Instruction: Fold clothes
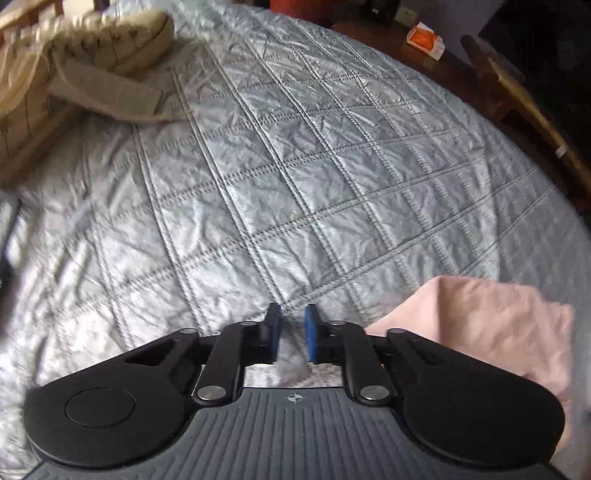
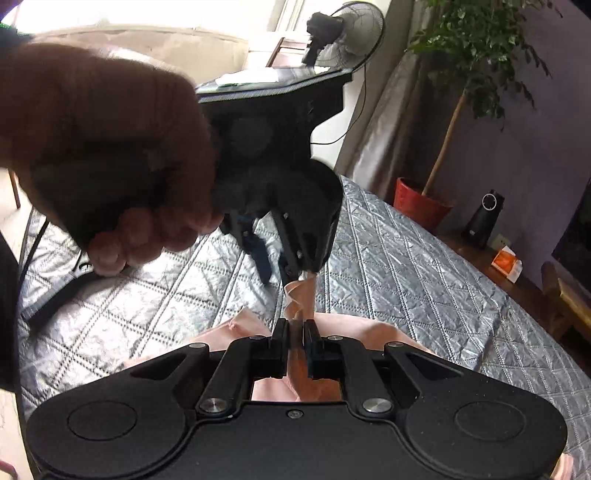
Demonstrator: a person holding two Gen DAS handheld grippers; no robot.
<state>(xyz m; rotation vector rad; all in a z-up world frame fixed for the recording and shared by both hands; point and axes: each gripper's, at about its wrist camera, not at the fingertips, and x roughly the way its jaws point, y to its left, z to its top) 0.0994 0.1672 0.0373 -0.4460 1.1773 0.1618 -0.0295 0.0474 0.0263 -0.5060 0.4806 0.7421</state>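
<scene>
A pale pink garment (image 1: pixel 491 325) lies on the grey quilted bed (image 1: pixel 280 177), at the lower right of the left wrist view. My left gripper (image 1: pixel 293 334) is open with a narrow gap and holds nothing; the quilt shows between its blue pads. In the right wrist view, my right gripper (image 2: pixel 296 345) is shut on a bunched fold of the pink garment (image 2: pixel 301 295), which rises between the fingers. The left gripper (image 2: pixel 275 262) hangs just beyond it, held by a hand (image 2: pixel 107 147), fingers pointing down beside the cloth's top.
A cream pillow and beige folded cloth (image 1: pixel 92 62) lie at the bed's far left. A wooden bedside surface with an orange box (image 1: pixel 424 38) is at the far right. A fan (image 2: pixel 347 33), potted plant (image 2: pixel 458 74) and dark speaker (image 2: pixel 484 218) stand beyond the bed.
</scene>
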